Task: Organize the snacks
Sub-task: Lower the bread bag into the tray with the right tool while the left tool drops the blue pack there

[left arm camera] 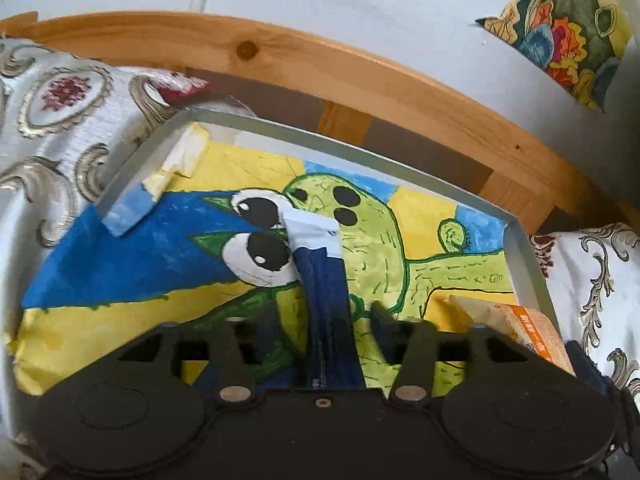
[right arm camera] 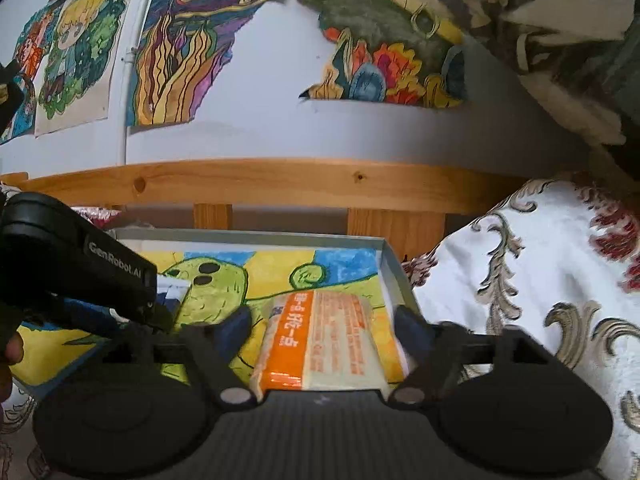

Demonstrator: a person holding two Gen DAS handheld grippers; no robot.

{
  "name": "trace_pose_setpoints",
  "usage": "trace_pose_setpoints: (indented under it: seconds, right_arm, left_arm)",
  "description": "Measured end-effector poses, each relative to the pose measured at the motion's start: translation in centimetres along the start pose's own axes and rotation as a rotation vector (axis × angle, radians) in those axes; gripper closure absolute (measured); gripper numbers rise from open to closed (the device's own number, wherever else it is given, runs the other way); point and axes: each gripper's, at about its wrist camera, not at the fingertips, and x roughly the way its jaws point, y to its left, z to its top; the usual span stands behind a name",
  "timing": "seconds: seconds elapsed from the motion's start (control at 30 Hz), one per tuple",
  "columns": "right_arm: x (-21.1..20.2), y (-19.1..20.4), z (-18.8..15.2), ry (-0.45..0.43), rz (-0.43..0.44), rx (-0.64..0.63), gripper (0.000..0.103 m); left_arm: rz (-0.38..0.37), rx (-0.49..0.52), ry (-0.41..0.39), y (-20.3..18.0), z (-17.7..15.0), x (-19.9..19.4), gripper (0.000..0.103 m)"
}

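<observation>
A shallow grey box (left arm camera: 524,264), lined with a painted green cartoon on yellow and blue, lies on a bed. A blue snack packet (left arm camera: 326,292) with a white end lies lengthwise between the fingers of my left gripper (left arm camera: 328,320). The jaws stand partly open, with a thin gap showing at the right finger. An orange-and-cream snack packet (right arm camera: 320,340) rests flat in the box's (right arm camera: 394,268) right near corner. My right gripper (right arm camera: 324,322) is wide open on either side of it without touching. The same orange packet (left arm camera: 520,328) shows at the right in the left wrist view.
A patterned white bedspread (right arm camera: 520,300) surrounds the box. A wooden bed rail (right arm camera: 280,184) runs behind it, below a wall with colourful drawings (right arm camera: 192,48). The left gripper's black housing (right arm camera: 80,264) reaches over the box's left half. A fingertip (right arm camera: 12,350) shows at the left edge.
</observation>
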Motion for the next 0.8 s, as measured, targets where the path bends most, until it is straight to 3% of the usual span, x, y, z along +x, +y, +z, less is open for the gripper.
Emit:
trace_pose_setpoints:
  seconds: [0.1,0.33,0.8]
  right_arm:
    - [-1.5,0.1,0.3,-0.021,-0.018,0.012,0.001]
    - [-6.4,0.6,1.4,-0.064,-0.059,0.008,0.000]
    - [-18.7,0.9,2.3,-0.093,-0.024,0.058,0.000]
  left_arm:
    - [0.002,-0.006,-0.036,0.4,-0.2,-2.0,0.026]
    - [-0.003,-0.009,-0.133,2.1,-1.1,-8.4,0.006]
    - [-0.036,0.094,-0.252,4.7,-6.8,-20.4,0.001]
